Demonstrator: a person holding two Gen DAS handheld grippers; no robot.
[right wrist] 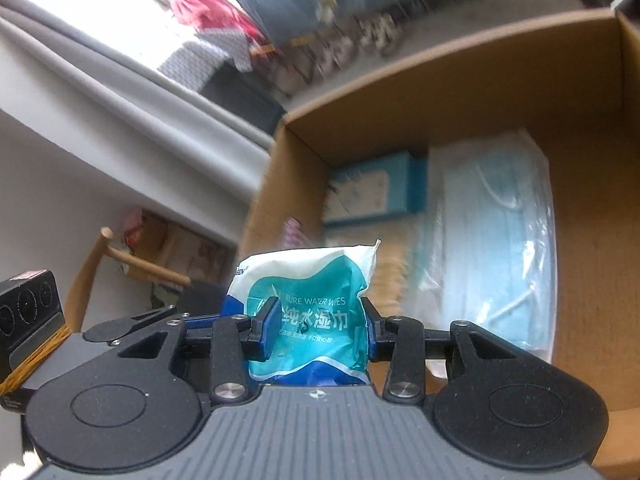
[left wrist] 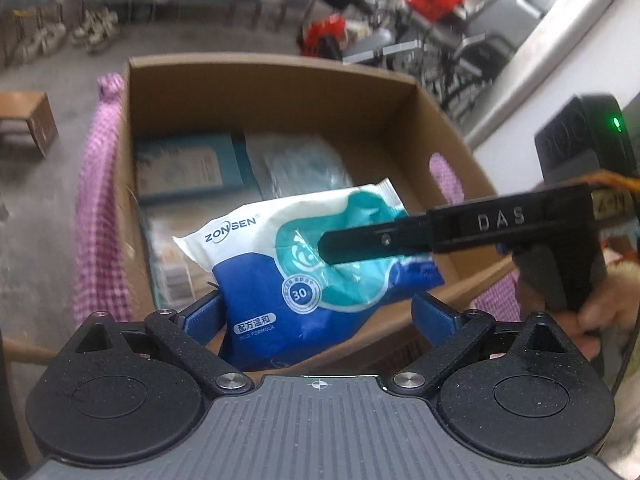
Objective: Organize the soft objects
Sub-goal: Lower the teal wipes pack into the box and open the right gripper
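A white, blue and teal pack of wet wipes (left wrist: 276, 280) (right wrist: 312, 276) hangs over the open cardboard box (left wrist: 272, 64) (right wrist: 480, 92). My right gripper (right wrist: 320, 320) is shut on it, its blue pads (right wrist: 270, 324) pressing in on both sides. In the left wrist view the right gripper (left wrist: 332, 248) comes in from the right, one black finger lying across the pack's face. The pack's lower end sits between the jaws of my left gripper (left wrist: 318, 308), which stand wide. The left pad touches the pack's edge and the right pad (left wrist: 434, 314) stays clear of it.
In the box lie a teal carton (left wrist: 188, 168) (right wrist: 372, 188) and a clear bag of blue face masks (left wrist: 300, 164) (right wrist: 500, 240). A pink checked cloth (left wrist: 100, 200) hangs beside the box. A small cardboard box (left wrist: 28, 120) sits on the floor at left.
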